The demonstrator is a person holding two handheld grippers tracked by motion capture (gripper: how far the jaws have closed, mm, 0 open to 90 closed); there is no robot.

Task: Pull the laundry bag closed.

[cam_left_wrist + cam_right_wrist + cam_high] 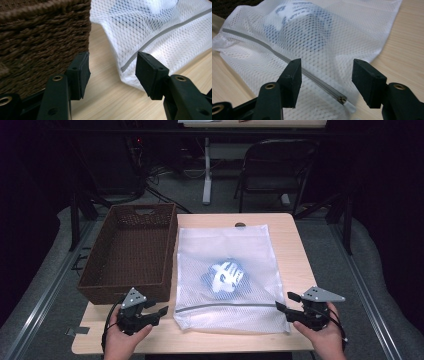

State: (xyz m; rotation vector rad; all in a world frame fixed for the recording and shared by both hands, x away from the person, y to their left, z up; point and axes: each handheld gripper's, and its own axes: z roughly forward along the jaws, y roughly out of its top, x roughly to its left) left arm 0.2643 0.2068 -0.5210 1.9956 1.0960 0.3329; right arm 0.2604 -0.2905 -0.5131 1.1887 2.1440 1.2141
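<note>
Showing zip end [342,99]; high view blurs it.

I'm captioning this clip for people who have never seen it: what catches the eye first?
A white mesh laundry bag lies flat mid-table, a blue-and-white garment showing through it and a grey zipper along its near edge. Left of it sits a dark brown woven basket. The left gripper and right gripper flank the bag's near corners, jaws open.
</note>
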